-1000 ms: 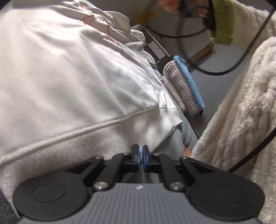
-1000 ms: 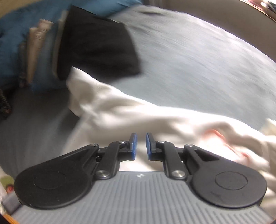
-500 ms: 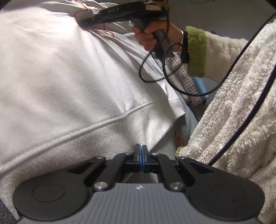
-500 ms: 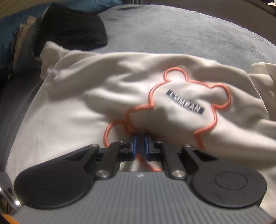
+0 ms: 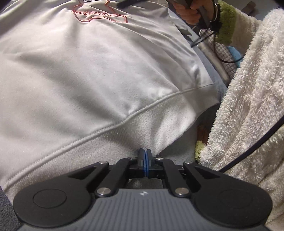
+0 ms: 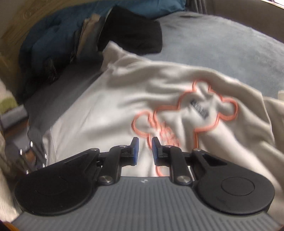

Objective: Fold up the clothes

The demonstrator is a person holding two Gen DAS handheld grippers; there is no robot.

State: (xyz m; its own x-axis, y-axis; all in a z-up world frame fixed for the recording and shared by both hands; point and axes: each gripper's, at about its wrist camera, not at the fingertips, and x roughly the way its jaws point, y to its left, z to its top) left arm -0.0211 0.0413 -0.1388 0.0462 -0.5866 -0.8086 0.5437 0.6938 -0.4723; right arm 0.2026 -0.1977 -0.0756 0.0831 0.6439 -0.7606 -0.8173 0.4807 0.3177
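Observation:
A white sweatshirt (image 5: 88,71) with an orange bear outline (image 6: 204,110) lies spread on a grey-blue bed cover (image 6: 221,40). My left gripper (image 5: 145,154) is shut on the ribbed hem (image 5: 106,142) near its right corner, and the hem is lifted a little off the cover. My right gripper (image 6: 143,142) hovers low over the chest print. Its jaws are opening, with a narrow gap and no cloth pinched between them. In the left wrist view the person's hand (image 5: 190,10) holding that gripper shows at the top, over the far end of the sweatshirt.
A black folded garment (image 6: 133,32) and a pile of dark blue clothes (image 6: 53,44) lie beyond the sweatshirt's sleeve. A checked cloth (image 5: 221,51) lies by the bed's edge. The person's fluffy cream robe (image 5: 248,106) fills the right of the left wrist view.
The left gripper closed on the hem and rose with it. The right gripper swept from the sleeve to the bear print, its jaws narrowing and then widening. The right hand came into the left view.

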